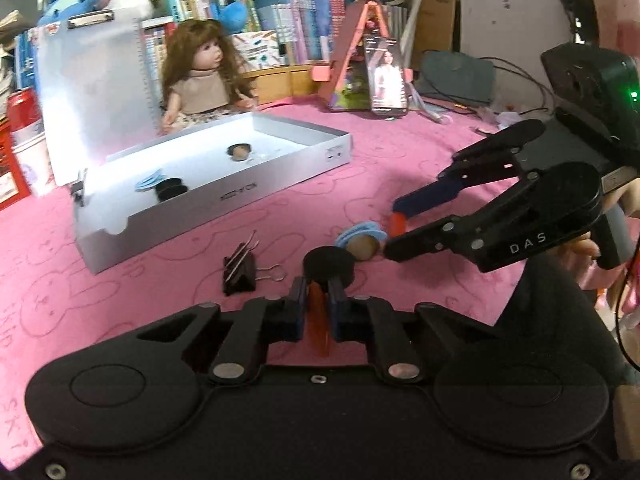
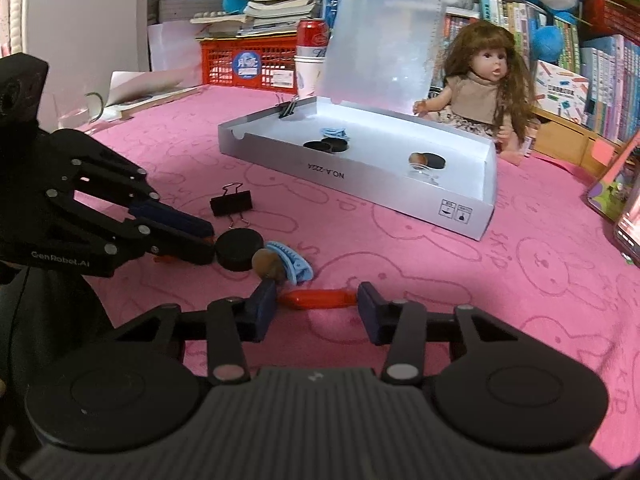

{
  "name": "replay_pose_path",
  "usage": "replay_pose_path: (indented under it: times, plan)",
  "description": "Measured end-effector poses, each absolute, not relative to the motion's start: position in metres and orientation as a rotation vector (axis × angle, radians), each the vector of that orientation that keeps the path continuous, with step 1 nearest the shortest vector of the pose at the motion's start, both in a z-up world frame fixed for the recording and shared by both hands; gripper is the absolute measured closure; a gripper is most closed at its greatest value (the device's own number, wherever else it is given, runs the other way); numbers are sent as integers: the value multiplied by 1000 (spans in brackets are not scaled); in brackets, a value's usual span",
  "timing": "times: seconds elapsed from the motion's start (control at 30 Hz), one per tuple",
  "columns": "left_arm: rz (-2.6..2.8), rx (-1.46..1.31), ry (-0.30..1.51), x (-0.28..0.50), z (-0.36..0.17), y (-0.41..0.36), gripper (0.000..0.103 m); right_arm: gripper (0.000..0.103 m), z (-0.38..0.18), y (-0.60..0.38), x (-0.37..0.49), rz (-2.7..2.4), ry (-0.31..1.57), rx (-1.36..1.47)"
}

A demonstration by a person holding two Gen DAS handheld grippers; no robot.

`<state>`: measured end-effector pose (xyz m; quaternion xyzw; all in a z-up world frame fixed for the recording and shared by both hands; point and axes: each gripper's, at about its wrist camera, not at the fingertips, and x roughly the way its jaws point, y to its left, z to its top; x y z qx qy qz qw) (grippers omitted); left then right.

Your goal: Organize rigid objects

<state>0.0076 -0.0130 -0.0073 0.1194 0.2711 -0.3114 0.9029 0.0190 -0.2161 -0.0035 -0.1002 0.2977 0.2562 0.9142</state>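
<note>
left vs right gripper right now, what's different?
The left gripper has its jaws nearly closed, tips up against the black puck. The right gripper is spread wide, empty, its left finger next to the brown ball and blue clip. Both sit low over the pink cloth, converging on the same cluster.

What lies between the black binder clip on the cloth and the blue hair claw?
The black round puck, with the brown stone tight against the blue hair claw. The right wrist view shows it, binder clip behind.
</note>
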Motion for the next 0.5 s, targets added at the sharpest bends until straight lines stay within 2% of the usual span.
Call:
replay_pose_path:
  times: [0.13,0.2,0.5]
  plan:
    - [-612,276,571,-1,-5,-12,85,52,-4,-217,19,517,613,-196]
    - [-602,305,561,-6,-4,-12,78,52,-4,-216,18,513,611,-196]
    - [-496,371,563,-16,-4,-3,78,52,-5,-215,14,497,607,-198]
